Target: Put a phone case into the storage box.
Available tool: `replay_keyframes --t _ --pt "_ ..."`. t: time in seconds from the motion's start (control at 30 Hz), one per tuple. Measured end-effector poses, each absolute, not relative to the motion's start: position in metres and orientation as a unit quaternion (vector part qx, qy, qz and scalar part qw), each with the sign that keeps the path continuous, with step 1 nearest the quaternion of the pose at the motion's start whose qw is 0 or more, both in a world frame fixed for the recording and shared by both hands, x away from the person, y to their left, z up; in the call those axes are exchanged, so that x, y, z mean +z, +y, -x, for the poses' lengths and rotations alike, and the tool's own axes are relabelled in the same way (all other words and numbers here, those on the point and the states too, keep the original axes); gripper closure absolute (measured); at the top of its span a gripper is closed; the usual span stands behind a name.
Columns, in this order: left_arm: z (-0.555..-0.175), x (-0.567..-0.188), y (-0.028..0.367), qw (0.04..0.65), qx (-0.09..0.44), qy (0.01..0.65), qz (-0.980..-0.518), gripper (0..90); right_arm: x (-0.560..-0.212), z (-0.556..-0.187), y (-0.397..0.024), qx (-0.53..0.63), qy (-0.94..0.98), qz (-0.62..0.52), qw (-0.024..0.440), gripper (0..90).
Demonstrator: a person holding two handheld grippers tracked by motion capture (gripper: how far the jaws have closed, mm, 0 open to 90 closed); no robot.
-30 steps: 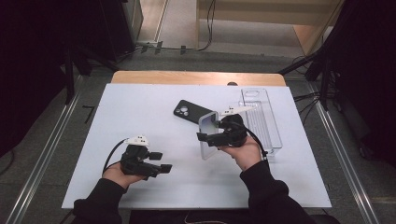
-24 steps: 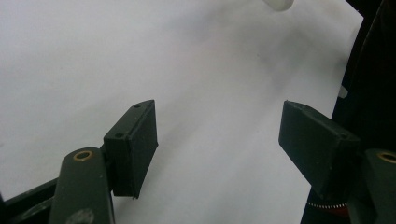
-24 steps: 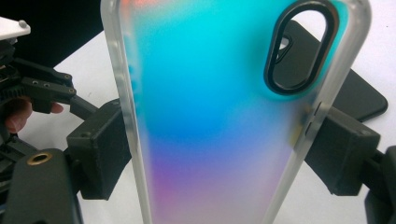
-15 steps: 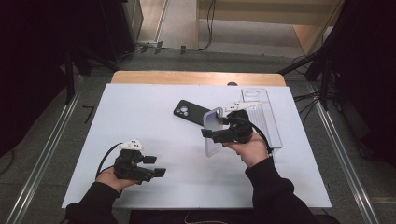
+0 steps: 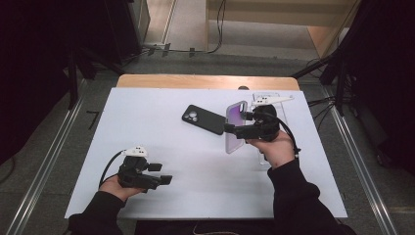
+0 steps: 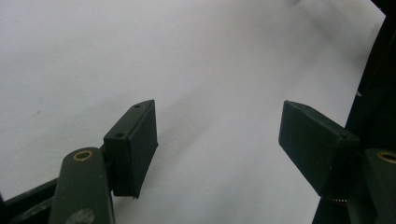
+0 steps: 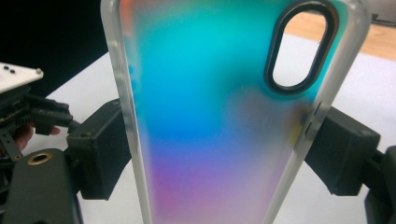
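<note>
phone case (image 7: 219,121) clamped in right tongs (image 7: 219,154)

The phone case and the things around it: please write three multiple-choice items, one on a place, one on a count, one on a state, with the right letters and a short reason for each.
1. Where does the phone lie?
A. on the table, left of the case
B. in the left gripper
C. on the floor

2. How many phones lie on the table?
A. one
B. two
C. three

3. How is the case held?
A. flat on the table
B. clamped by its side edges in the right gripper
C. pinched by the left gripper

Key: 1 A, the high view shows it beside the case. 2 A, one dark phone. 3 B, both pads press its edges.
</note>
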State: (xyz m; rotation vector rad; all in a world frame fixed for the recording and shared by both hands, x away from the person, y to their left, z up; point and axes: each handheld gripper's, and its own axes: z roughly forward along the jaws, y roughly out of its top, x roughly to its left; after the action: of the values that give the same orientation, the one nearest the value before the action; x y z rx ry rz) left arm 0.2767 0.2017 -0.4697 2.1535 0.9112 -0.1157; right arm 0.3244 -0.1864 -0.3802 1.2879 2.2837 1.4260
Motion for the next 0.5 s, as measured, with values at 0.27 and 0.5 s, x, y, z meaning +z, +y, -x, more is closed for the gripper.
replay_keyframes --t 0.27,0.5 --pt "-0.276 -0.47 0.205 0.39 -0.043 0.365 -0.845 28.1 -0.369 -0.329 -0.205 0.486 0.748 -0.442 0.095 14.7" --pt "-0.274 -0.472 0.209 0.387 -0.038 0.374 -0.842 28.0 -0.363 -0.335 -0.222 0.485 0.737 -0.458 0.115 14.7"
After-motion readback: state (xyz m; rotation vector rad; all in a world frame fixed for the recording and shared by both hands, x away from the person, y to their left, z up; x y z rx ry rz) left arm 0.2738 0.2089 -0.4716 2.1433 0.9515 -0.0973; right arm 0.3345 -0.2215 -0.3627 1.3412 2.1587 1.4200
